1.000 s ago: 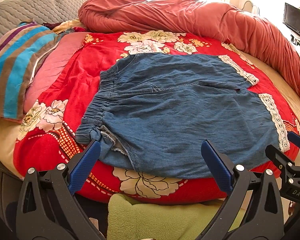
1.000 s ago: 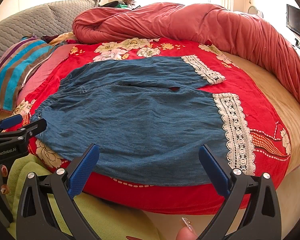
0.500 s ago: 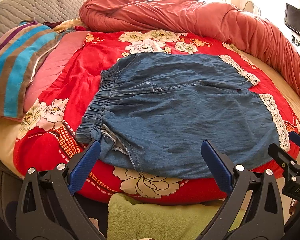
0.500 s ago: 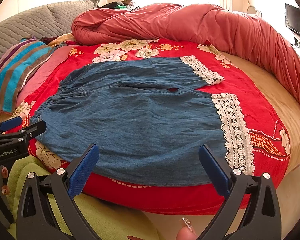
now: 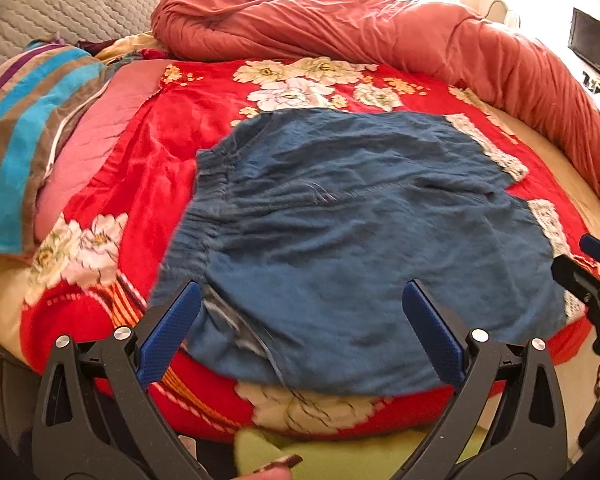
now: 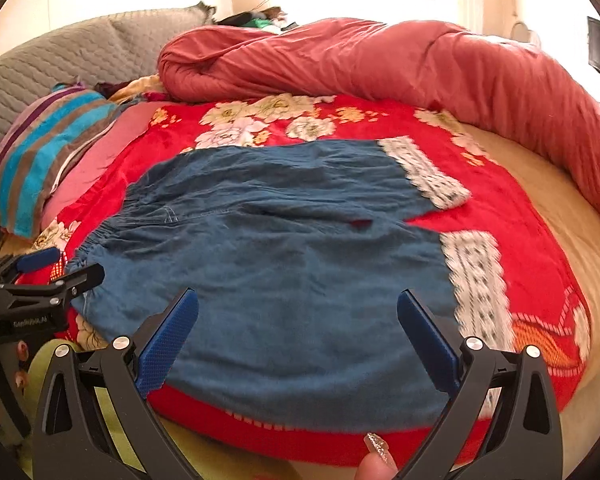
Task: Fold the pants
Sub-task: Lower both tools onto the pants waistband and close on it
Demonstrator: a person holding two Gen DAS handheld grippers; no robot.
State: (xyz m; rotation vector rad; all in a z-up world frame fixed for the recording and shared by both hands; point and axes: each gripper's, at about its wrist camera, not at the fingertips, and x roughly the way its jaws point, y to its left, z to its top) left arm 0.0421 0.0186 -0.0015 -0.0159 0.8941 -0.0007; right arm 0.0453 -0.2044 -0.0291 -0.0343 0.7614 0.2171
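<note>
The pants [image 5: 340,240] lie flat and unfolded on the red floral blanket [image 5: 140,168] near the bed's front edge, their long axis running across the bed: elastic waistband toward the left side, the two lace-trimmed leg hems [image 6: 476,280] toward the right. The legs part in a shallow V, one nearer the front edge, one farther back.

The left hand-held gripper [image 5: 300,340] hangs just in front of the waistband corner, jaws spread wide and holding nothing. The right hand-held gripper [image 6: 298,340] sits at the near leg's lower edge, just left of its lace hem, equally wide open and empty. So each end of the near edge has its own arm closest, which suits lifting that edge and carrying it toward the far leg.

The right view shows both lace hems fully and the gap between the legs; the left view shows the gathered waistband and a frayed pocket area [image 5: 236,332] by its left finger instead. Both frames are motion-blurred.
</note>
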